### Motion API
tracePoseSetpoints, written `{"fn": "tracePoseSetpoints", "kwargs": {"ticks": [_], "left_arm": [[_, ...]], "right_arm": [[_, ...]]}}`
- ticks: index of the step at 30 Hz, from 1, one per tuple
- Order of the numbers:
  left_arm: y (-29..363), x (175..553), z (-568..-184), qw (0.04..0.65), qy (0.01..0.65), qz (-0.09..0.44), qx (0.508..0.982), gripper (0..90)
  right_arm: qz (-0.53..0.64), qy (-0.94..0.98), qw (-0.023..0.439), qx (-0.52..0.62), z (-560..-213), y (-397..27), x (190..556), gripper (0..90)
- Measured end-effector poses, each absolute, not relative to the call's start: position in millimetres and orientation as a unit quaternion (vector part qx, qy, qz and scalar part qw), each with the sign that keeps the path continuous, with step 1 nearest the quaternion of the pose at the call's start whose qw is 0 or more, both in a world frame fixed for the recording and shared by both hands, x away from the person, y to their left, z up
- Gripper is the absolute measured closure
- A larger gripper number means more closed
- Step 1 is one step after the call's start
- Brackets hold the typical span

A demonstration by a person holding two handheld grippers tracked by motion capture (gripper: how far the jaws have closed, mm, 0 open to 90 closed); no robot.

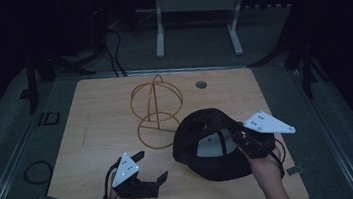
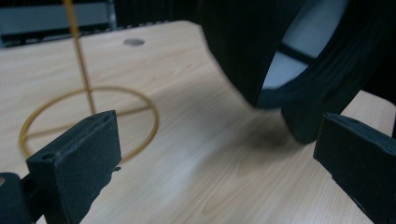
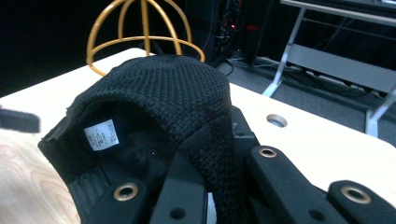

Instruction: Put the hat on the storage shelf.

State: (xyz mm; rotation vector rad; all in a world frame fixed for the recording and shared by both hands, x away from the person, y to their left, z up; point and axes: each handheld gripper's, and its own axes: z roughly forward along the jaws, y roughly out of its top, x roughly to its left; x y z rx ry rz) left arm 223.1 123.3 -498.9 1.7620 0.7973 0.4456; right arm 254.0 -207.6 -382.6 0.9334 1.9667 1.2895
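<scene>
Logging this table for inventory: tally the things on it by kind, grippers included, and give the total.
Black cap: 1
Gold wire hat stand: 1
Grippers: 2, the left gripper and the right gripper
Total: 4

One black cap (image 1: 210,146). One gold wire hat stand (image 1: 156,109), with one ring base and one domed cage on top. Two handheld grippers: left gripper (image 1: 151,168), right gripper (image 1: 236,132), two black jaws each. One wooden table (image 1: 91,119), one round hole (image 1: 201,84) in it. One white label (image 3: 101,134) inside the cap.
</scene>
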Motion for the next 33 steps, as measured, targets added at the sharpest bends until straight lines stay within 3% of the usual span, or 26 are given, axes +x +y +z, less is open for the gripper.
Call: {"fn": "tracePoseSetpoints", "kwargs": {"ticks": [11,12,17,22,25,26,29,30,31,32,33], "left_arm": [[101.3,240.0,-479.1,0.549,0.313,0.183,0.753,1.1],[100.8,243.2,-476.2,0.551,0.314,0.183,0.751,5.4],[100.2,246.2,-470.1,0.563,0.302,0.171,0.75,8.0],[103.0,250.0,-464.1,0.578,0.299,0.147,0.745,17.0],[102.7,250.5,-462.1,0.58,0.293,0.144,0.746,26.1],[102.5,250.0,-461.5,0.58,0.291,0.148,0.746,36.5],[102.9,250.1,-460.4,0.582,0.291,0.152,0.744,41.8],[103.2,249.9,-460.1,0.585,0.291,0.154,0.742,52.8],[103.7,250.0,-459.8,0.584,0.293,0.158,0.74,52.8],[104.3,250.7,-459.6,0.586,0.296,0.156,0.738,63.6],[104.3,250.5,-459.5,0.586,0.296,0.158,0.737,68.7]], "right_arm": [[0.5,0.746,0.29,0.331,-380.6,-200.2,243.8,88.4],[0.505,0.748,0.284,0.322,-379.7,-200.0,241.3,88.4],[0.512,0.755,0.281,0.297,-376.9,-198.6,234.5,88.4],[0.524,0.759,0.281,0.266,-373.6,-202.0,229.3,88.4],[0.531,0.761,0.273,0.251,-373.1,-204.0,227.2,88.5],[0.531,0.764,0.273,0.244,-373.2,-204.4,226.0,88.5],[0.53,0.768,0.272,0.237,-373.7,-204.6,225.6,88.5],[0.525,0.772,0.271,0.233,-374.4,-204.2,225.2,88.5],[0.525,0.772,0.271,0.233,-374.4,-204.2,225.2,88.5],[0.525,0.774,0.268,0.232,-375.4,-203.8,225.2,88.5],[0.521,0.776,0.271,0.23,-376.1,-203.5,225.0,88.5]]}}
